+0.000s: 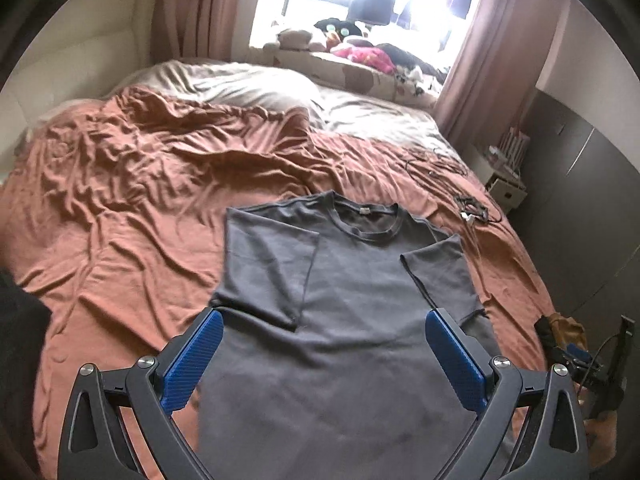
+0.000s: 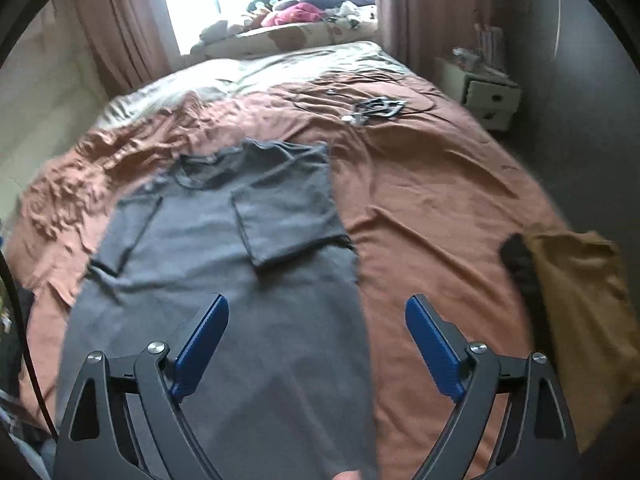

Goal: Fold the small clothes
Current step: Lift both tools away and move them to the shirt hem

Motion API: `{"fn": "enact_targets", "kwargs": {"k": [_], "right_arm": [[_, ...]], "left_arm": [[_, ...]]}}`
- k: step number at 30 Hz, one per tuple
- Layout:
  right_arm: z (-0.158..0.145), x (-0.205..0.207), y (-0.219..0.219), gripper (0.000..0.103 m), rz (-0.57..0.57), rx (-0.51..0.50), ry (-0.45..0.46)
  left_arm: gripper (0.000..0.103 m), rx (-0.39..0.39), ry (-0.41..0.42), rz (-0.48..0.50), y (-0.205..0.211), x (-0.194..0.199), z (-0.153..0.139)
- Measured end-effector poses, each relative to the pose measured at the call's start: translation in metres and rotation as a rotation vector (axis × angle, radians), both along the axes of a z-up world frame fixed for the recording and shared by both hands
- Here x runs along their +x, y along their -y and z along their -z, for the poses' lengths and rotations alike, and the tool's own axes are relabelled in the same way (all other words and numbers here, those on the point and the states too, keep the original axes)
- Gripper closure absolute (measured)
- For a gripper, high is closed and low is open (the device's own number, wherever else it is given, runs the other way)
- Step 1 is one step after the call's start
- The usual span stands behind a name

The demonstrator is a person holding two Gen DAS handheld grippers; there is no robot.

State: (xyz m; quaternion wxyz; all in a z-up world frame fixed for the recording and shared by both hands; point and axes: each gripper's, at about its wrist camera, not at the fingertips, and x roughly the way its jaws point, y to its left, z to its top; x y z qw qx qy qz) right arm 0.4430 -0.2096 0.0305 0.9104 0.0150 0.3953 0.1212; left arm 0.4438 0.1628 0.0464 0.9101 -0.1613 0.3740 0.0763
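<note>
A grey T-shirt (image 1: 352, 304) lies flat on the rust-coloured bed cover (image 1: 120, 208), collar toward the window, with both sleeves folded inward over the body. In the right wrist view the same grey T-shirt (image 2: 224, 280) lies left of centre. My left gripper (image 1: 324, 318) hangs above the shirt's lower half, open, its blue pads (image 1: 192, 364) wide apart with nothing between them. My right gripper (image 2: 316, 304) hovers over the shirt's right edge, also open and holding nothing.
A tangle of black cables (image 2: 374, 108) lies on the cover beyond the shirt. A mustard cloth with a dark item (image 2: 576, 292) sits at the bed's right edge. A white bedside cabinet (image 2: 486, 94) stands to the right. Stuffed toys and clothes (image 1: 352, 48) crowd the window ledge.
</note>
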Motion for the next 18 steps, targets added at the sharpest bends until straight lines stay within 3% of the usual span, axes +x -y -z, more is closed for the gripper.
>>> {"fn": "enact_targets", "kwargs": {"k": [6, 18], "right_arm": [[-0.018, -0.037, 0.005, 0.013, 0.028, -0.016, -0.016], [-0.034, -0.122, 0.025, 0.013, 0.036, -0.020, 0.044]], "left_arm": [[0.001, -0.010, 0.046, -0.020, -0.007, -0.055, -0.012], [0.001, -0.009, 0.118, -0.067, -0.006, -0.154, -0.021]]}}
